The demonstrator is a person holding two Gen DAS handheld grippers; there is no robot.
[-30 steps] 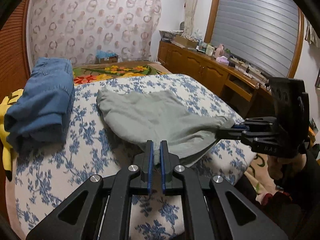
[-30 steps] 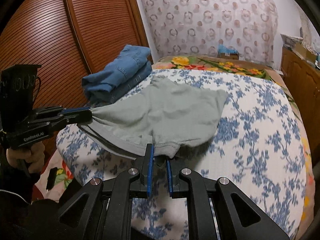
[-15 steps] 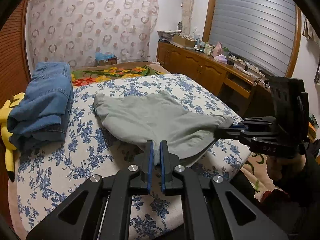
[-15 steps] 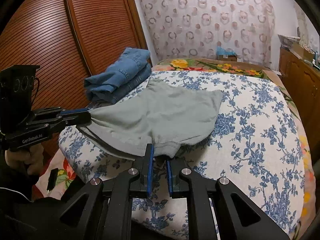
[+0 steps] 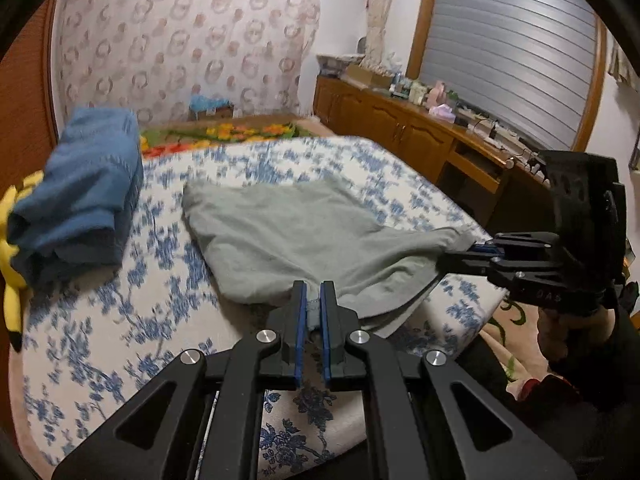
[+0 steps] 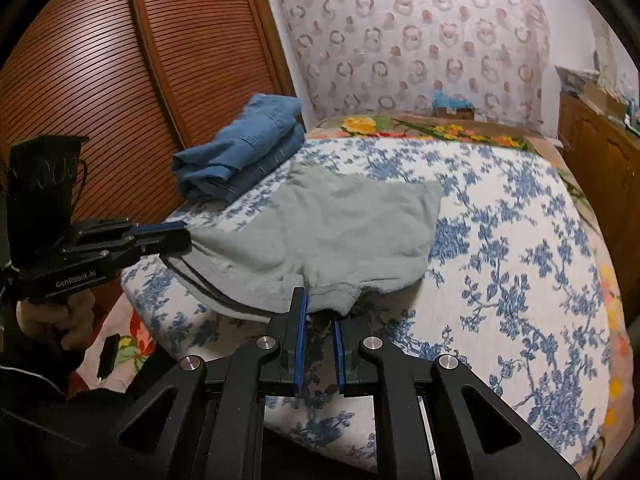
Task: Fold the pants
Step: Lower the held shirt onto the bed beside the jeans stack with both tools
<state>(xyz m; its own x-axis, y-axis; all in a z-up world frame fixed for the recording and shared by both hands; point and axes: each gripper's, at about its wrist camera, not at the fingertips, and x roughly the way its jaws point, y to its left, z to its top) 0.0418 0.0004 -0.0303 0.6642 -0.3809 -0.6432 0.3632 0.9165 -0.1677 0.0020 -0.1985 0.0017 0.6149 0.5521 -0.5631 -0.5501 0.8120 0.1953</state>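
Two views: each wrist camera looks along its own fingers and catches the other tool from the side.
Left view only: a shuttered window and a long wooden cabinet crowded with small items; a yellow soft toy beside the folded jeans.
Right view only: slatted wooden wardrobe doors; the hand holding the left tool.
Pants: grey-green pants lie spread on the blue-flowered bed, far edge flat, near edge lifted off the bed's corner.
Left hand-held gripper: clenched on the pants' near hem, cloth bunched between the blue pads.
Right hand-held gripper: clenched on the stitched hem at the other near corner.
Relation: the near edge is stretched between the two tools.
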